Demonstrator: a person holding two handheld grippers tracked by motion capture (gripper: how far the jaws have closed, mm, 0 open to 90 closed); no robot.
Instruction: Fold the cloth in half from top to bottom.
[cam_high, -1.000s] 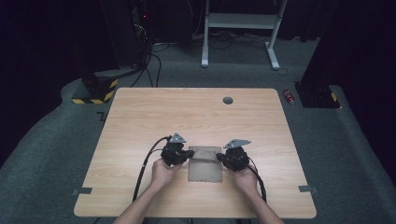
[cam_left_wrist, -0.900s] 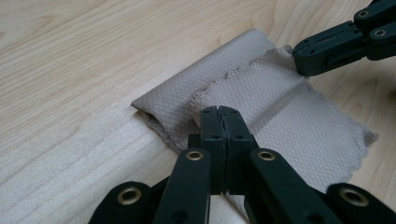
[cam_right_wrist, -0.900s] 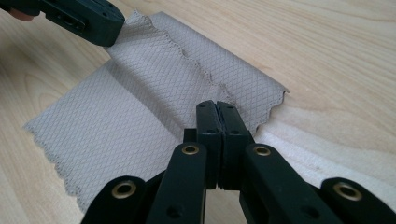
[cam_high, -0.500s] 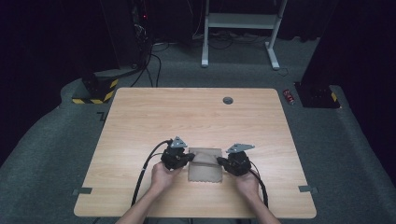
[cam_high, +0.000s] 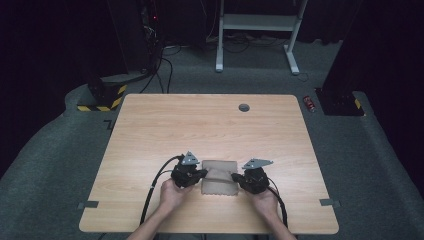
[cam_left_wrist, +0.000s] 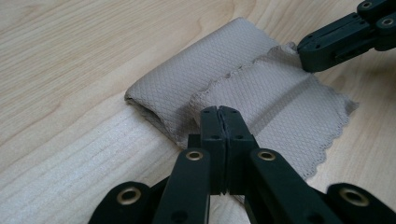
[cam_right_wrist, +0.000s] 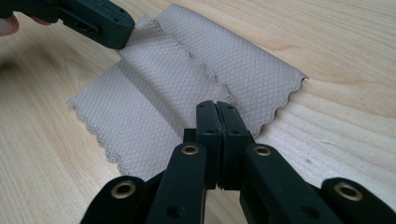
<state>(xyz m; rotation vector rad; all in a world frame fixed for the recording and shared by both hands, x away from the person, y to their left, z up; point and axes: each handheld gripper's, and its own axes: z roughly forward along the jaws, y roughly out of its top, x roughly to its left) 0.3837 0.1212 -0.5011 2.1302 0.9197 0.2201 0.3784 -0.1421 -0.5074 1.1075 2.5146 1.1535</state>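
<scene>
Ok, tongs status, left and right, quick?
Left tongs: closed, pinching an edge of the beige cloth.
Right tongs: closed, pinching the same cloth's opposite edge.

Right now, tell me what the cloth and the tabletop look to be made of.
Cloth: beige woven or knit fabric, likely microfiber, matte; a fine diamond texture and scalloped edges show. Tabletop: light wood or wood-look laminate, smooth with a faint sheen; the grain lines run evenly, so which one stays open.
</scene>
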